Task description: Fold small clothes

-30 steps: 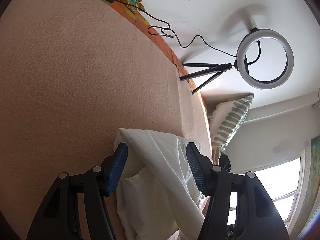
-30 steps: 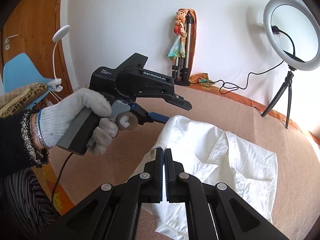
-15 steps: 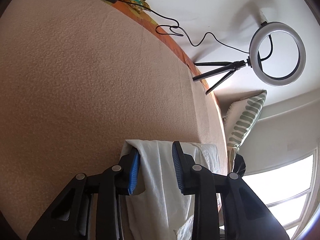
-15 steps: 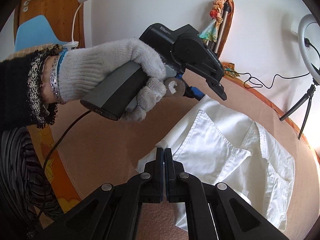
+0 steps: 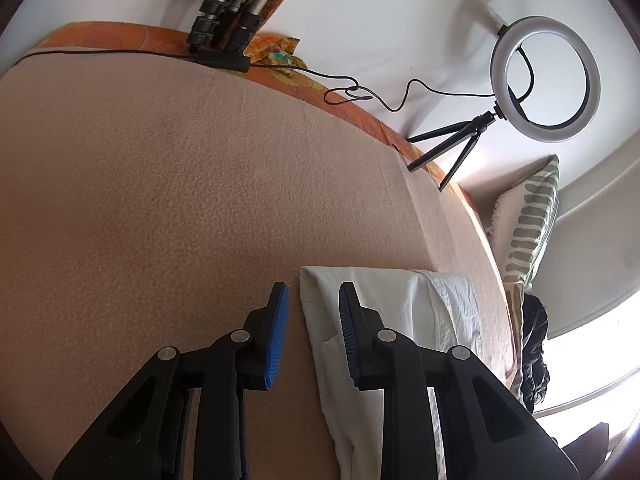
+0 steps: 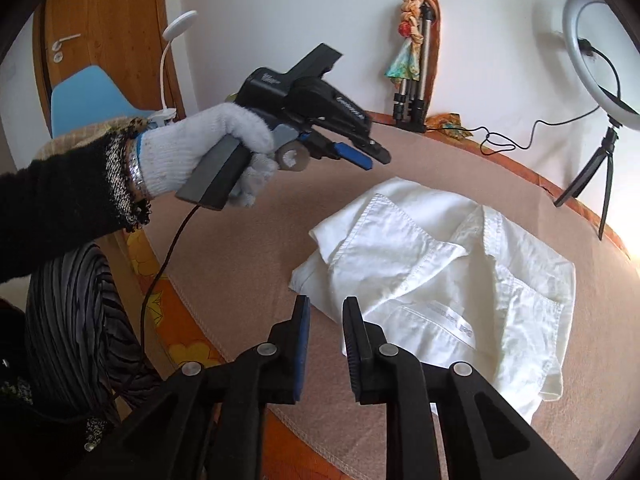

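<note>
While both tools hang parted and empty:
Right tool (image 6: pixel 324 316): fingers apart, just above the shirt's near edge.
Left tool (image 5: pixel 313 312): gaping, astride the shirt's edge, gripping nothing.
White shirt (image 6: pixel 448 276): crumpled, partly folded on the beige blanket (image 5: pixel 180 200).
Ring light (image 5: pixel 546 78): far edge, by the wall.

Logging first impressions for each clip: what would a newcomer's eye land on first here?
Probably the white shirt, lying partly folded on the tan blanket in the middle of the right wrist view. Next, the left tool, gripped by a white-gloved hand above the blanket to the shirt's left. The glowing ring light on its small tripod stands at the blanket's far edge by the wall.
</note>
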A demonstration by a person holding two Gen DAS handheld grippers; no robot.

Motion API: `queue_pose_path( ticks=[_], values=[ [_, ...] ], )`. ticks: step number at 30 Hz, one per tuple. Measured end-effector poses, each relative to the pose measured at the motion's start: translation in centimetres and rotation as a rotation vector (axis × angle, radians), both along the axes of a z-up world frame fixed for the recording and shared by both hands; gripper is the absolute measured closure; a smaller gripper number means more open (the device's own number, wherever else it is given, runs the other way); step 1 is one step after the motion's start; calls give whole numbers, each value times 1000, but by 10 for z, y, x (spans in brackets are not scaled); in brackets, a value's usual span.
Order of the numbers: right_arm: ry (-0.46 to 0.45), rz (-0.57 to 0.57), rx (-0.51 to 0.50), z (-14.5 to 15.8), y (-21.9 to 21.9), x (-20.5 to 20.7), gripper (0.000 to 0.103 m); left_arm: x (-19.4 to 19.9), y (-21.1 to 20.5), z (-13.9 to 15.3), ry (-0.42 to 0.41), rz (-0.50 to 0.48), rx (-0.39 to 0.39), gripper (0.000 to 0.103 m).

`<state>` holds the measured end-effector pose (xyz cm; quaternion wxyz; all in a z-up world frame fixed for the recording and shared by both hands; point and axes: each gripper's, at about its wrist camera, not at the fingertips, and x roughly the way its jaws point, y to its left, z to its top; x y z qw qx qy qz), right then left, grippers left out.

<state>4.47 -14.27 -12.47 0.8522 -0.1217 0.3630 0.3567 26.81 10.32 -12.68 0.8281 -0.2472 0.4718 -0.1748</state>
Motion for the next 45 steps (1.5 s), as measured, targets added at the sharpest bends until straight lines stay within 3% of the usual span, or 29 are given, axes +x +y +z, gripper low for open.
queue_pose_path(
  ticks=[3, 5, 7, 9, 11, 17, 19, 27, 33, 37, 42, 45],
  values=[
    [-1, -132, 39, 8, -46, 16, 67, -20, -12, 10, -29, -18, 18, 77],
    [33, -219, 79, 13, -74, 31, 65, -31, -20, 11, -27, -31, 5, 69],
    [71, -301, 133, 14, -102, 47, 55, -41, -27, 9, -9, -29, -13, 49],
    [103, -353, 162, 10, -124, 62, 43, -48, -33, 6, 11, -33, -38, 49],
    [143, -403, 186, 4, -142, 76, 42, -54, -36, 0, 37, -31, -70, 49],
    [417, -457, 359, -42, -181, 109, 42, -60, -34, -20, 96, -2, -114, 49],
    [490, -454, 402, -56, -184, 115, 43, -61, -32, -25, 110, 6, -142, 49],
    [608, -497, 479, -82, -185, 122, 50, -58, -33, -36, 126, 3, -206, 49],
    [629, -492, 544, -88, -184, 125, 57, -56, -39, -37, 108, -16, -218, 50],
    [606, -444, 485, -86, -166, 121, 68, -56, -47, -34, 87, -36, -191, 53],
    [592, -438, 436, -84, -158, 122, 80, -56, -51, -37, 71, -44, -151, 74],
    [527, -429, 362, -75, -147, 119, 89, -59, -57, -32, 39, -52, -96, 84]
  ],
)
